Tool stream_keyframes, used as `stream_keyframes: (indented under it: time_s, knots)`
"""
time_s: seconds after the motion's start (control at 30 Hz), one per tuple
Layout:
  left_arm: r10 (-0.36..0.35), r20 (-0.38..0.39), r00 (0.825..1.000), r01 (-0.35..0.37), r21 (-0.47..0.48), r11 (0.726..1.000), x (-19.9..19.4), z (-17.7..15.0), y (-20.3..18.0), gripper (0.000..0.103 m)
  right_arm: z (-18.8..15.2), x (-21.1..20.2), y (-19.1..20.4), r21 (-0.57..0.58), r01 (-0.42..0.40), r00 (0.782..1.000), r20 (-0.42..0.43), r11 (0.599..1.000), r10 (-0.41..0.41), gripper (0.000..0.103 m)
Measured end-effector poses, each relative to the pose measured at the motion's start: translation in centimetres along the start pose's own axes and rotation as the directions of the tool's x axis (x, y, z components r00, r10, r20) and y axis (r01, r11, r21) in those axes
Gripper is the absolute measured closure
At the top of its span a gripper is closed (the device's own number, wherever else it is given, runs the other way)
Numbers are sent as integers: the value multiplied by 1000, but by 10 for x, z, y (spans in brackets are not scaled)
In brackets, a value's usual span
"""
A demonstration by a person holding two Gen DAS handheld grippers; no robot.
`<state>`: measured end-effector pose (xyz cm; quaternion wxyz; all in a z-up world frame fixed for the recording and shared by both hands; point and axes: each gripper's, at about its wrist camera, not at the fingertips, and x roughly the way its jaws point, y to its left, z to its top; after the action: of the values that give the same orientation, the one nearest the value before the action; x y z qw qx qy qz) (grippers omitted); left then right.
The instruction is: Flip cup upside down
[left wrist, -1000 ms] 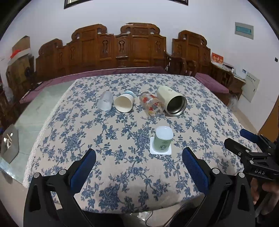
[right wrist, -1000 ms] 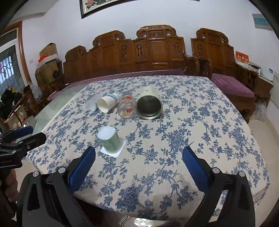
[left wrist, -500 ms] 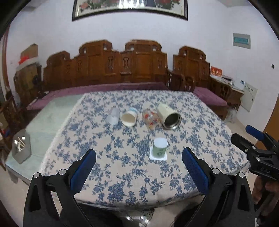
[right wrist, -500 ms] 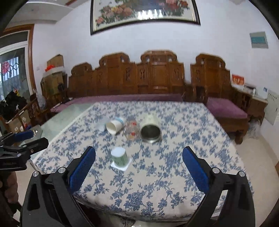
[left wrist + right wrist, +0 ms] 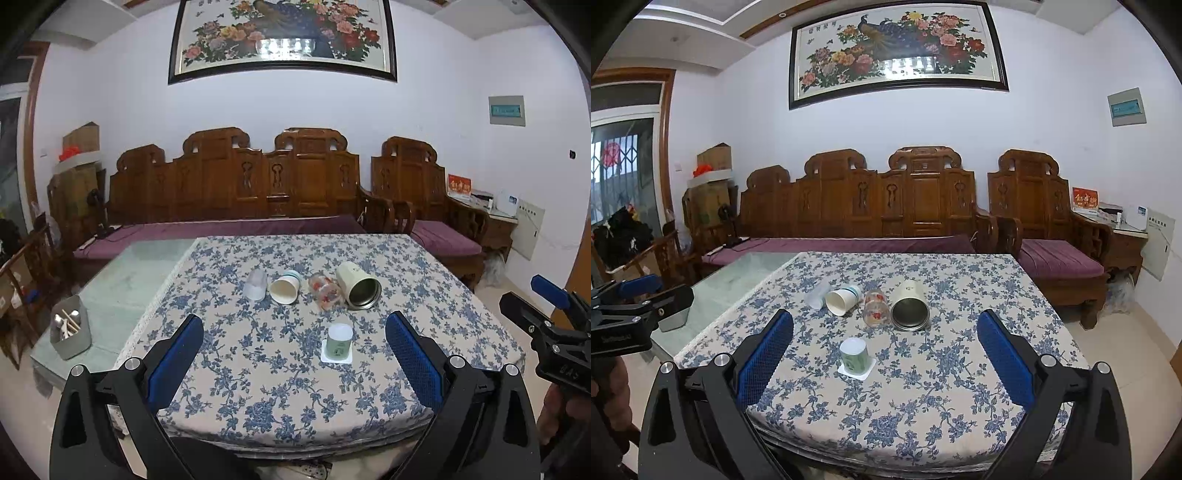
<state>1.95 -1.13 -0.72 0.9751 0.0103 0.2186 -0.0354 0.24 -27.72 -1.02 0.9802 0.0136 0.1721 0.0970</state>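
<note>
A green cup [image 5: 340, 342] stands upside down on a white coaster [image 5: 335, 357] near the table's front; it also shows in the right wrist view [image 5: 854, 355]. My left gripper [image 5: 294, 350] is open and empty, back from the table's near edge. My right gripper [image 5: 885, 350] is open and empty too, and it appears at the right in the left wrist view [image 5: 543, 306]. Behind the green cup lie a frosted cup [image 5: 257, 283], a white paper cup [image 5: 283, 291], a flowered glass [image 5: 325, 294] and a cream metal-lined cup [image 5: 358, 285], all on their sides.
The table has a blue floral cloth [image 5: 258, 354]; its left part is bare glass [image 5: 129, 273]. A grey utensil holder [image 5: 70, 332] stands at the left corner. A carved wooden sofa [image 5: 266, 188] runs behind the table, with a chair [image 5: 1045, 221] at the right.
Both grippers have pulled back and risen away from the table, so the cups look smaller and the wall painting has come into view. The cups have not moved.
</note>
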Motion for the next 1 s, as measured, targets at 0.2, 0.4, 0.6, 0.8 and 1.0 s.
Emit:
stream_keyframes:
  time_s: [0.2,0.4,0.6,0.8,1.0]
  knots:
    - [-4,0,1000,4,-5,1000,-1,-1,-1,8,-1,0,1,3,3,1000,0,1000,-3,3]
    - [-1,0,1000,1,-8,1000,0,0,-1,8,-1,1,2,5,5,1000,-4,1000,-4,3]
    - [0,1,1000,0,-9,1000,0,-1,0,8,-3,3,2,8,5,1000,-8,1000,-5,3]
    - [1,4,1000,0,-8,1000,0,-1,1,8,-3,3,2,9,5,1000,-8,1000,-5,3]
    - [1,5,1000,-1,-9,1000,-1,-1,-1,8,-3,3,2,9,4,1000,-9,1000,-4,3]
